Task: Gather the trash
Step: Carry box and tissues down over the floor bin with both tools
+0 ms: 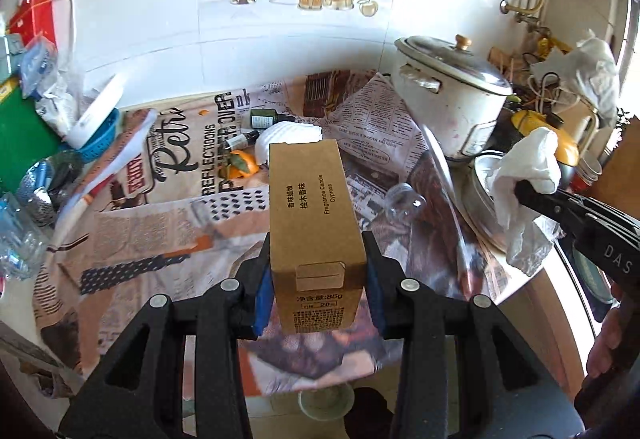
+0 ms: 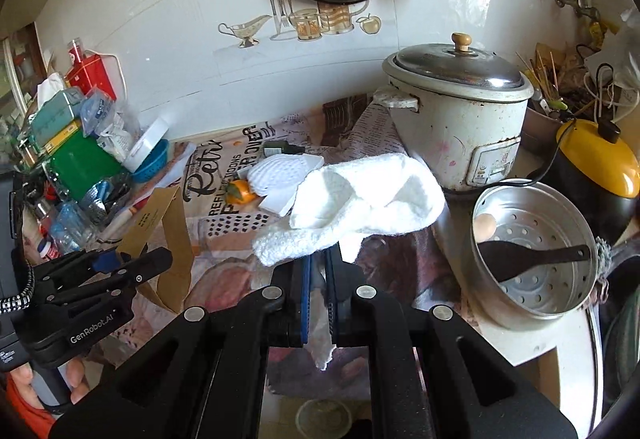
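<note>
Cardboard candle box point(image 1: 316, 223) sits clamped in the left hand-held gripper point(image 1: 318, 279) above the near table point(image 1: 168, 239). Right wrist view: right hand-held gripper point(image 2: 318, 291) is clamped on a crumpled white tissue point(image 2: 360, 195), left of the steamer pot point(image 2: 532, 255).

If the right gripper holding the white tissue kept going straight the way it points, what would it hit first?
Probably the white foam fruit net beside the orange peel, though the crumpled white paper tissue in the right gripper hides much of that line, and depth is unclear.
</note>
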The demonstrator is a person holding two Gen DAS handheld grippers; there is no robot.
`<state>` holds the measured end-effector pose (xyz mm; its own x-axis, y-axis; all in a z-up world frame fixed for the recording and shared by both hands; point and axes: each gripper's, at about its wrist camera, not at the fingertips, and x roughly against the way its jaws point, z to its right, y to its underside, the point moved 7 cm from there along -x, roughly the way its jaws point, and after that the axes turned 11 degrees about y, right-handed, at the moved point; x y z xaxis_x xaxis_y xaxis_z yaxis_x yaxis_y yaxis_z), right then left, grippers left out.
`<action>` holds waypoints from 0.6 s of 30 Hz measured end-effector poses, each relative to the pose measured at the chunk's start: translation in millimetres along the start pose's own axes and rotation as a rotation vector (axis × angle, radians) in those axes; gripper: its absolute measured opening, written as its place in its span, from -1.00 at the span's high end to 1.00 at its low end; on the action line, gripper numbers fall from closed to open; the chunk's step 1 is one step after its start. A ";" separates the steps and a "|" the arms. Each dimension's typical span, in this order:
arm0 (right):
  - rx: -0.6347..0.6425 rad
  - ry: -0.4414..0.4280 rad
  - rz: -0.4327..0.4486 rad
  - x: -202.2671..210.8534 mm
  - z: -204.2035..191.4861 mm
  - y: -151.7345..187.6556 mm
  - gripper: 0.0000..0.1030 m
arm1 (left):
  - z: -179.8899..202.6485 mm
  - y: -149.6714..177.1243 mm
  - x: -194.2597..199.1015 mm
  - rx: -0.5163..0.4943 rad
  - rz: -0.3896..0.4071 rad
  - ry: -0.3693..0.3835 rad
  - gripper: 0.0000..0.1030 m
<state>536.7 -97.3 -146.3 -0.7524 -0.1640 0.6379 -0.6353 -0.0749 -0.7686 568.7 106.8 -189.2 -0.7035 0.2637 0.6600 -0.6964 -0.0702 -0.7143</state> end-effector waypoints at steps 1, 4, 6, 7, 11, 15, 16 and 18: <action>-0.002 -0.001 0.004 8.2 -3.6 4.0 0.88 | -0.8 3.9 8.9 -0.002 0.001 0.002 0.25; 0.002 -0.006 0.010 32.3 -15.1 12.1 0.87 | 3.1 17.6 38.3 -0.006 0.003 0.011 0.25; 0.011 -0.009 0.014 47.1 -20.7 15.7 0.88 | 6.5 24.5 53.1 -0.002 0.007 0.021 0.25; 0.017 -0.012 0.016 53.5 -22.6 17.3 0.87 | 8.4 27.8 59.6 0.000 0.010 0.024 0.25; 0.043 -0.028 0.025 73.0 -27.2 25.5 0.87 | 17.7 43.2 78.5 0.017 0.023 0.029 0.25; 0.063 -0.067 0.014 79.0 -24.7 43.0 0.87 | 29.1 65.6 83.4 0.052 0.018 0.013 0.25; 0.067 -0.078 0.007 79.8 -23.7 49.3 0.87 | 31.8 72.4 82.6 0.065 0.012 0.008 0.25; 0.077 -0.102 -0.013 77.8 -19.4 61.7 0.87 | 38.1 87.3 79.2 0.092 -0.003 -0.001 0.25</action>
<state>435.6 -95.6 -143.2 -0.7202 -0.2617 0.6425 -0.6265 -0.1526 -0.7644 446.7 84.9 -190.4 -0.7018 0.2630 0.6621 -0.7082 -0.1573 -0.6882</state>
